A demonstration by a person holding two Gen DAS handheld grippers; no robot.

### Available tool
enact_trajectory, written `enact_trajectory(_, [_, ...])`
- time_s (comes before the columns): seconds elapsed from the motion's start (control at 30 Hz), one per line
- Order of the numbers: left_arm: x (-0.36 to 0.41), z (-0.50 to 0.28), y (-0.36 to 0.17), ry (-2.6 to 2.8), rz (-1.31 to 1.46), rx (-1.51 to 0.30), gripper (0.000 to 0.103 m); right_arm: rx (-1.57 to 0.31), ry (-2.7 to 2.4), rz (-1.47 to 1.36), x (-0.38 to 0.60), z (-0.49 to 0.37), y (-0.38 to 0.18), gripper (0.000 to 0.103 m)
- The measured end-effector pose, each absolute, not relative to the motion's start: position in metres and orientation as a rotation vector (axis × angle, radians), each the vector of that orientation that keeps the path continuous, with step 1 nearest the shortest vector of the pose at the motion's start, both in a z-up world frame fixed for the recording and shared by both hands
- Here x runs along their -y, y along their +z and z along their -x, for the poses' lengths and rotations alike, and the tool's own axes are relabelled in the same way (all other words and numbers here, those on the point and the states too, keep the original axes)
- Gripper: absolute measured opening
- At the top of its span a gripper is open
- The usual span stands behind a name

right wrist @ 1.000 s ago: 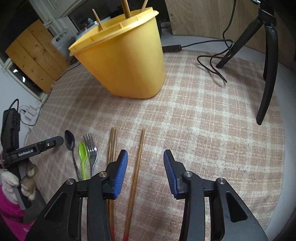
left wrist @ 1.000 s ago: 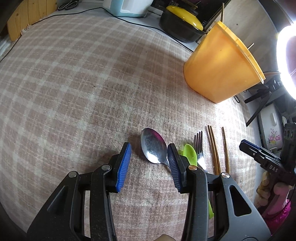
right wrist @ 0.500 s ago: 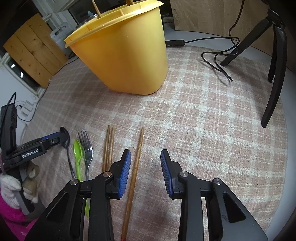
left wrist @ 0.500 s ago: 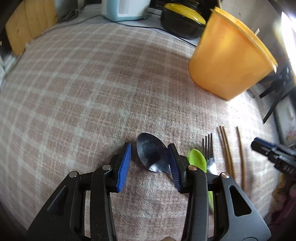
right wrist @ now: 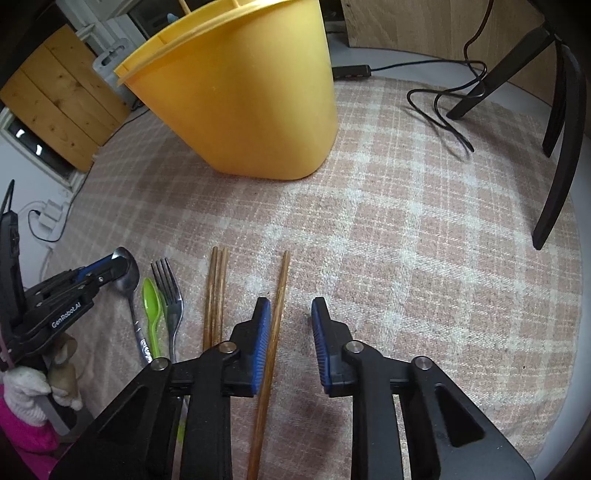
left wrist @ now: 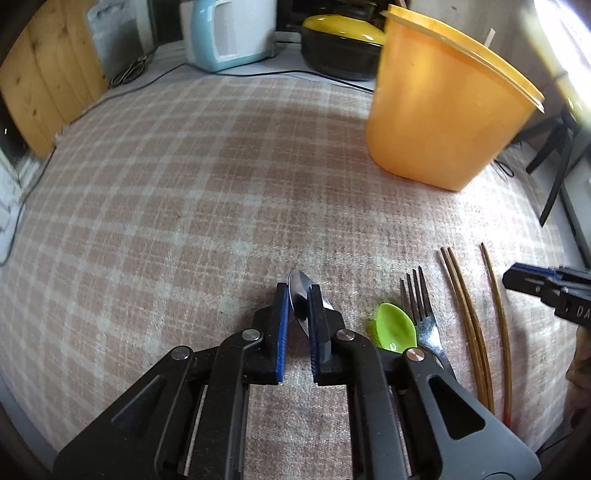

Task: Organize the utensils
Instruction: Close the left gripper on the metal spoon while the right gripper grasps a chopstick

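On the checked cloth lies a row of utensils: a metal spoon (left wrist: 296, 280), a green plastic spoon (left wrist: 395, 326), a fork (left wrist: 419, 295), a pair of wooden chopsticks (left wrist: 461, 306) and a single chopstick (left wrist: 496, 295). My left gripper (left wrist: 298, 291) is closing, and its blue pads pinch the metal spoon's bowl, which is tipped on edge. My right gripper (right wrist: 291, 306) is also closing. The single chopstick (right wrist: 280, 288) lies between its jaws beside the left pad, with the right pad apart. A yellow bucket (right wrist: 251, 103) with sticks in it stands behind.
A light blue kettle (left wrist: 229, 33) and a black pot with a yellow lid (left wrist: 343, 44) stand beyond the cloth. Black tripod legs (right wrist: 561, 129) and a cable (right wrist: 439, 107) are at the right. A gloved hand (right wrist: 26, 387) holds the left gripper.
The left jaws have narrowed onto the metal spoon's bowl, which now stands on edge. The right jaws have narrowed and shifted so the single chopstick lies between them.
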State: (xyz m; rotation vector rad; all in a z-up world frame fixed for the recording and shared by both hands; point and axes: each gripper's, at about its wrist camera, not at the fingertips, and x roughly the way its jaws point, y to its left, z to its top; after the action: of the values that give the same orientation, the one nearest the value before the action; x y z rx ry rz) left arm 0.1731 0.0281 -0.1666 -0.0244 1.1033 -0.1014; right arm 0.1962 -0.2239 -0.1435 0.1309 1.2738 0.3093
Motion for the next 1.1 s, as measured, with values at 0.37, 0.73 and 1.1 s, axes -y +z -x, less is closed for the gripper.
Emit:
enact_trajectory(0.37, [-0.016, -0.179, -0.170, -0.147, -0.013, -1.111, 0.004, -1.335, 0.308, -0.110, 0.208, -0.208, -0.155, 0.014])
enact_trajectory(0.73, [-0.012, -0.175, -0.167, -0.192, -0.025, -1.106, 0.002, -1.348, 0.313, -0.044, 0.179, -0.208, -0.157, 0.014])
enact_trajectory(1.1, [-0.013, -0.179, -0.170, -0.226, 0.032, -1.115, 0.000, -1.312, 0.343, 0.076, 0.156, -0.208, -0.160, 0.004])
